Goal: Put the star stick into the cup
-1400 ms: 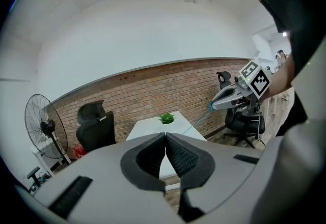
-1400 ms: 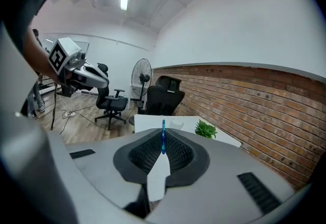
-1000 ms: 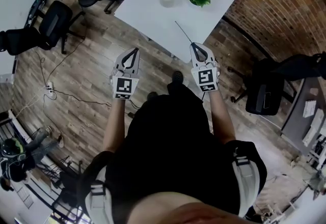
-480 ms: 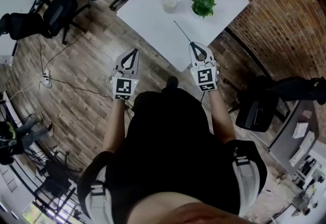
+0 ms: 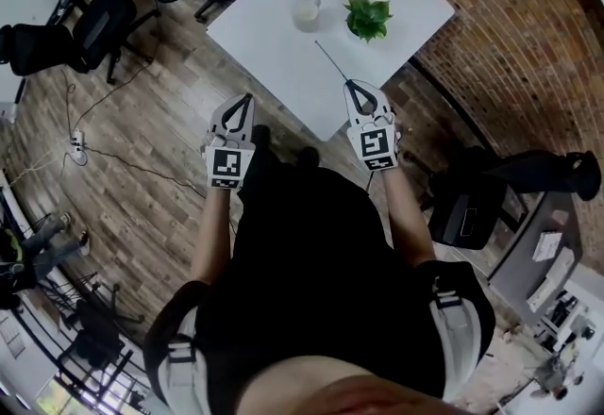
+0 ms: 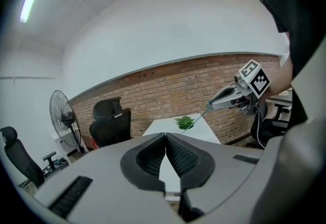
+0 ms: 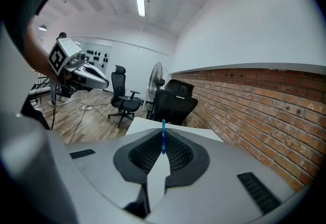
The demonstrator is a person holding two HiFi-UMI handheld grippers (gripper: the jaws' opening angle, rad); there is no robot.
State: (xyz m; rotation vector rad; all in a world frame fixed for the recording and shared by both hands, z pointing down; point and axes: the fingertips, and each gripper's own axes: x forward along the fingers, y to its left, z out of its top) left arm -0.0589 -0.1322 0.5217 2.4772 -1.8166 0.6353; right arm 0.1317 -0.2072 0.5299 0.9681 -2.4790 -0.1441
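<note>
My right gripper (image 5: pixel 352 88) is shut on the thin star stick (image 5: pixel 330 61), which slants up and left over the near corner of the white table (image 5: pixel 274 36). In the right gripper view the stick (image 7: pixel 163 139) shows as a blue rod pinched between the pads of that gripper (image 7: pixel 162 134). The pale cup (image 5: pixel 305 14) stands upright further back on the table, apart from the stick's tip. My left gripper (image 5: pixel 243 102) hangs over the wood floor left of the table, shut and with nothing in it (image 6: pixel 164 136). The star end is too small to make out.
A green potted plant (image 5: pixel 367 17) stands right of the cup. Black office chairs (image 5: pixel 104 22) stand left of the table and one (image 5: pixel 462 215) at the right. A brick wall (image 5: pixel 528 36) runs behind the table. Cables (image 5: pixel 123 158) lie on the floor.
The table has come closer beneath both grippers. The right gripper with the stick now reaches over the table's near corner. The left gripper has advanced alongside it.
</note>
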